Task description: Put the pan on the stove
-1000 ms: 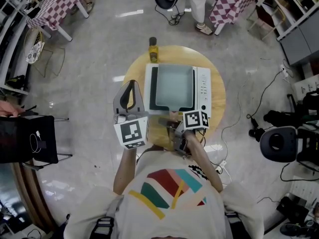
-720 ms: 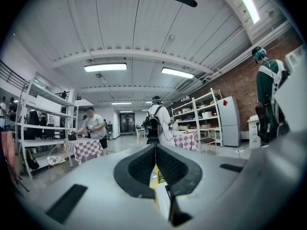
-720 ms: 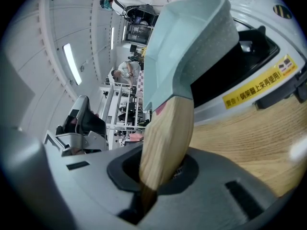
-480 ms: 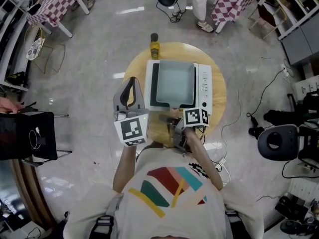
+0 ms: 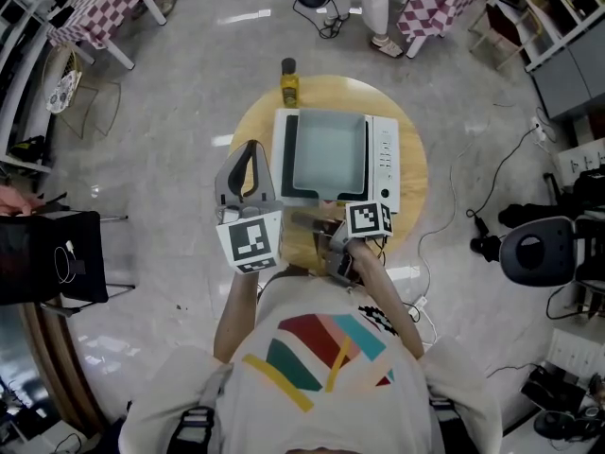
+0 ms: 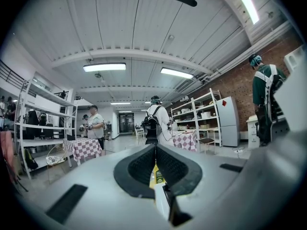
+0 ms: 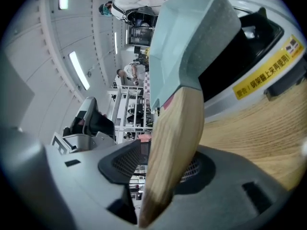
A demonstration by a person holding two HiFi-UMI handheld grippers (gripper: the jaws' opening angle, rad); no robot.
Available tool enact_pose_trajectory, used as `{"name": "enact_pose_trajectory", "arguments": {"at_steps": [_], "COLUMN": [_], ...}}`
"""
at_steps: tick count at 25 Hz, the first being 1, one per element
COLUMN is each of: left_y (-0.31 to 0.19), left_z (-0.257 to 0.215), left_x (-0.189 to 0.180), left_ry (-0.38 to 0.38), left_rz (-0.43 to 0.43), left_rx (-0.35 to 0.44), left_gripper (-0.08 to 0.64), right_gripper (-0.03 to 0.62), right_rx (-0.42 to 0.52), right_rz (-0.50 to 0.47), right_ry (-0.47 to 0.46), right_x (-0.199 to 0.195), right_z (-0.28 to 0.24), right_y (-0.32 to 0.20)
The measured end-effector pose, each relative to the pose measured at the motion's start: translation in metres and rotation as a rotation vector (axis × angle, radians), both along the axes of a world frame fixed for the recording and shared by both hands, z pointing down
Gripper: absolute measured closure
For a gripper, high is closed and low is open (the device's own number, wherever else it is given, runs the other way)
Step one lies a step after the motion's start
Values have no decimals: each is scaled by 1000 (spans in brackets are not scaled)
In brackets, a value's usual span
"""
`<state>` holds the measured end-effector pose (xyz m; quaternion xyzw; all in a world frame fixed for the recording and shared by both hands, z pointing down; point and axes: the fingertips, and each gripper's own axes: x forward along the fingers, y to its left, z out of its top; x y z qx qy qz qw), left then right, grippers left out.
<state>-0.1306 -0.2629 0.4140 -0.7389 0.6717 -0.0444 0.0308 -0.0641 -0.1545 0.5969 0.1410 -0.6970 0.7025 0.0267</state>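
A pale teal square pan (image 5: 328, 154) sits on the white stove (image 5: 386, 154) on the round wooden table (image 5: 253, 126). Its wooden handle (image 7: 175, 138) points toward me. My right gripper (image 5: 326, 230) is at that handle. Its jaws have just been opening, and in the right gripper view (image 7: 163, 166) they stand apart with the handle between them. My left gripper (image 5: 250, 149) hovers off the table's left edge, shut on nothing; in the left gripper view (image 6: 155, 150) its pads meet.
A yellow bottle (image 5: 288, 85) stands at the table's far edge, behind the stove. Checkered tables (image 5: 106, 12) and shelves ring the room. A black chair (image 5: 57, 268) is at the left, and gear with cables (image 5: 534, 258) at the right. A person (image 5: 371, 8) stands beyond the table.
The pan stays on the stove and both grippers keep their places. The whole head view has shifted slightly.
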Motion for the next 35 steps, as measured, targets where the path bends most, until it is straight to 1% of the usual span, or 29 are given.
{"name": "enact_pose_trajectory", "arguments": {"at_steps": [3, 5, 10, 13, 18, 22, 24, 25, 27, 29, 31, 32, 33, 35], "left_y": [-1, -2, -3, -5, -7, -9, -10, -10, -11, -11, -11, -11, -10, -10], "left_z": [0, 1, 2, 4, 6, 5, 6, 6, 5, 4, 3, 2, 1, -2], "left_x": [2, 4, 11, 11, 14, 16, 18, 19, 22, 24, 26, 28, 29, 30], "left_ry": [-8, -5, -8, -11, -8, -15, -17, -18, -18, -19, -18, -17, -17, -26], "left_rz": [1, 4, 17, 16, 16, 22, 26, 28, 33, 38, 43, 46, 48, 49], "left_rx": [12, 9, -19, -2, -14, -3, -4, -5, -1, 3, -1, -8, -12, -4], "left_gripper": [554, 554, 554, 554, 554, 554, 554, 554, 554, 554, 554, 554, 554, 554], "right_gripper": [411, 410, 410, 410, 392, 393, 393, 393, 404, 419, 468, 512, 541, 572], "right_rx": [2, -5, -19, -21, -4, -12, 22, 51, 115, 186, 269, 316, 368, 481], "right_rz": [-14, -9, 23, 35, 49, 90, 101, 102, 108, 147, 235, 290, 346, 451], "right_ry": [18, 10, -55, -93, -73, -23, 24, 65, 185, 305, 404, 450, 493, 570], "right_x": [4, 6, 12, 19, 45, 67, 77, 83, 97, 114, 134, 144, 155, 173], "right_z": [6, 6, -6, -14, -16, -9, -5, -4, -2, -7, -22, -32, -44, -73], "right_y": [4, 5, 3, 6, 11, 13, 10, 8, 2, -13, -36, -48, -59, -80]}}
